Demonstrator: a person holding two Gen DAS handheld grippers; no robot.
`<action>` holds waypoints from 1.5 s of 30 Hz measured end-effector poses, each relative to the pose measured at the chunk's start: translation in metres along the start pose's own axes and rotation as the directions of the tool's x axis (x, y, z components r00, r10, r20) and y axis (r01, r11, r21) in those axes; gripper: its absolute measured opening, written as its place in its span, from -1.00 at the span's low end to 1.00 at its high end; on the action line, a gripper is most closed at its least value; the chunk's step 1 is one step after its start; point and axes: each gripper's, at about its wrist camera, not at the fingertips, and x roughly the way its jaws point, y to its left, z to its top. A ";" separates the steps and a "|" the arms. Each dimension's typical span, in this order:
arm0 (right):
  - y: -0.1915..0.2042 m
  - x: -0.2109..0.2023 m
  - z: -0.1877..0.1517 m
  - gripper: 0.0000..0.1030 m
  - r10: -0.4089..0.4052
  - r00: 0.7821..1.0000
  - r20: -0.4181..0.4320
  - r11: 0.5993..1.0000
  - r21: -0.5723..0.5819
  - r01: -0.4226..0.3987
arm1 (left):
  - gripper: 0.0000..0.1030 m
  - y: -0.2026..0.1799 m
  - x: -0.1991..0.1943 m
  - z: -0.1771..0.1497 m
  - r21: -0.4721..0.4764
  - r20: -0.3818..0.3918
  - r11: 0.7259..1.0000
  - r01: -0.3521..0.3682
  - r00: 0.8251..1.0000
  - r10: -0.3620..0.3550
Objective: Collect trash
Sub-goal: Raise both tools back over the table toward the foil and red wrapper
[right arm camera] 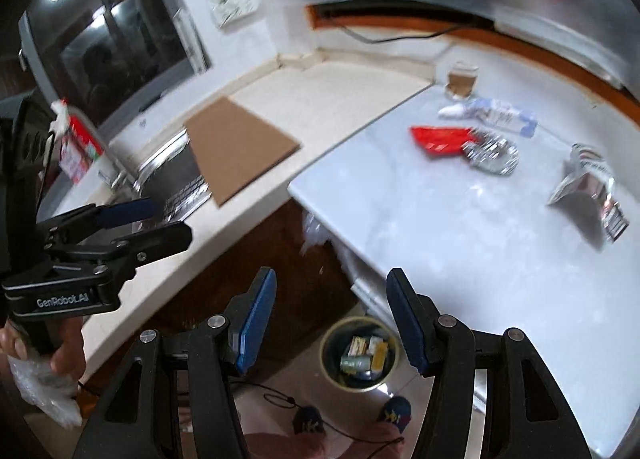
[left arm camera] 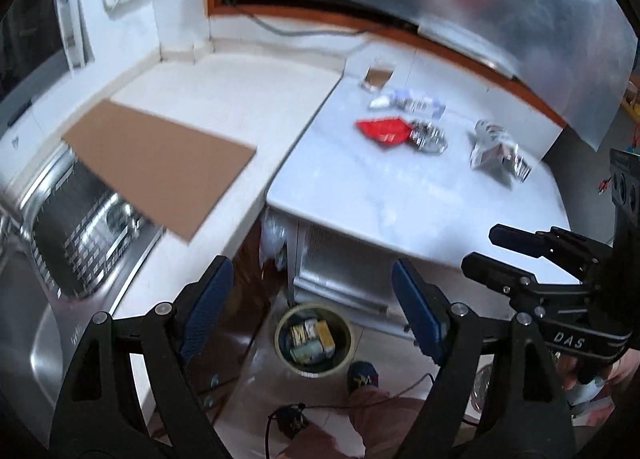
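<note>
Trash lies on the white table: a red wrapper, crumpled foil, a silver bag and a blue-white wrapper. On the floor below stands a round bin with several packets inside. My left gripper hangs open and empty high above the bin. Beside it, my right gripper is also open with nothing between its blue pads.
A cup of brown liquid stands at the table's far edge. A cardboard sheet lies on the counter, overhanging the steel sink. A person's feet in blue slippers stand by the bin. Crumpled plastic shows under the left hand.
</note>
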 end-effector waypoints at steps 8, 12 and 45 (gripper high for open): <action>-0.061 0.008 0.036 0.13 -0.042 0.998 0.048 0.998 0.058 0.039 | 0.54 -0.029 0.011 0.058 0.046 0.066 0.999 -0.011 0.998 0.008; -0.093 0.011 0.056 0.19 -0.061 0.996 0.071 0.995 0.081 0.055 | 0.54 -0.043 0.030 0.085 0.050 0.071 0.999 -0.010 0.997 0.006; -0.265 0.169 0.131 0.27 -0.063 0.995 -0.072 0.939 0.333 0.084 | 0.54 -0.122 0.261 0.150 0.116 -0.137 0.993 -0.023 0.990 0.039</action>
